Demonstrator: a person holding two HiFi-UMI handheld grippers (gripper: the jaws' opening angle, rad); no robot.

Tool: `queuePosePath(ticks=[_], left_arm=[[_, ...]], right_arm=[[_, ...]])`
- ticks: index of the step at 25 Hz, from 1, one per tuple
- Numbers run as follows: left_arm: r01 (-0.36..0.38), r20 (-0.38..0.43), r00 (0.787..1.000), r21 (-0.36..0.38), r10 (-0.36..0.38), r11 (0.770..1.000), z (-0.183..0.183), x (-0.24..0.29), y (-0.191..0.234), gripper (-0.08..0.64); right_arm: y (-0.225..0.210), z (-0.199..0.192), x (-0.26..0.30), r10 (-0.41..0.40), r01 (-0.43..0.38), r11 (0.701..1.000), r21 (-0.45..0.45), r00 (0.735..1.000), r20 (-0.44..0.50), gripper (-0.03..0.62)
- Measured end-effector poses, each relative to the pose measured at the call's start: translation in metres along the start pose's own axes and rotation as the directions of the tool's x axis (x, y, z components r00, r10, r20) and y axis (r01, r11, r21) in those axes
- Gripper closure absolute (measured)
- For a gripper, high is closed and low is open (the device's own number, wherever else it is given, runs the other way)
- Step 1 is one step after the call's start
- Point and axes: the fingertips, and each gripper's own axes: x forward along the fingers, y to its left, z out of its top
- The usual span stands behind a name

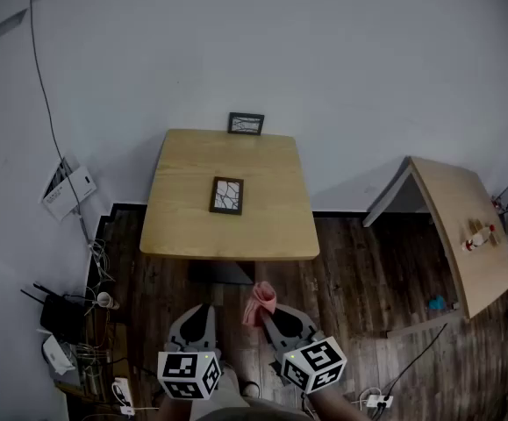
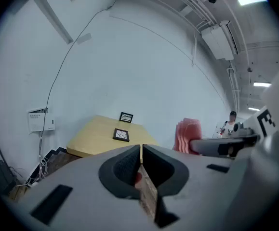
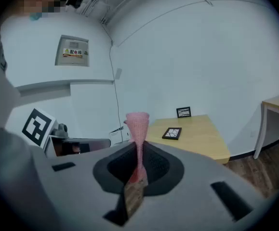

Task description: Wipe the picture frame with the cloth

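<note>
A small dark picture frame [image 1: 226, 196] lies flat in the middle of a wooden table [image 1: 183, 226]; it also shows in the left gripper view, picture frame [image 2: 121, 135], and in the right gripper view, picture frame [image 3: 172, 134]. A second frame [image 1: 246, 124] stands upright at the table's far edge against the wall. My right gripper [image 1: 267, 317] is shut on a folded pink cloth [image 1: 260, 302], which sticks up between its jaws as cloth [image 3: 138, 131]. My left gripper [image 1: 200, 316] is shut with nothing in it. Both hang over the floor, short of the table's near edge.
A second wooden table [image 1: 464, 235] stands at the right with small items on it. Cables, a router and power strips [image 1: 69, 323] crowd the floor at the left. A white wall box [image 1: 65, 187] hangs left of the table. A person stands far off in the left gripper view.
</note>
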Motion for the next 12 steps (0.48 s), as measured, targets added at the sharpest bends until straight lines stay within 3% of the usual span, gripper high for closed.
queuePosePath(ticks=[5,12], left_arm=[[-0.001,0.000,1.000,-0.006,0.001,1.000,-0.032,-0.061,-0.057,0.548],[0.017,0.006,1.000,-0.005,-0.017,1.000,-0.049,-0.111,-0.087,0.548]], right_arm=[[0.019,-0.025,-0.073,-0.003,0.003,0.999,-0.036,1.000,0.010,0.575],[0.046,-0.044,-0.121,0.022,-0.021,0.999,-0.037,1.000,0.019,0.575]])
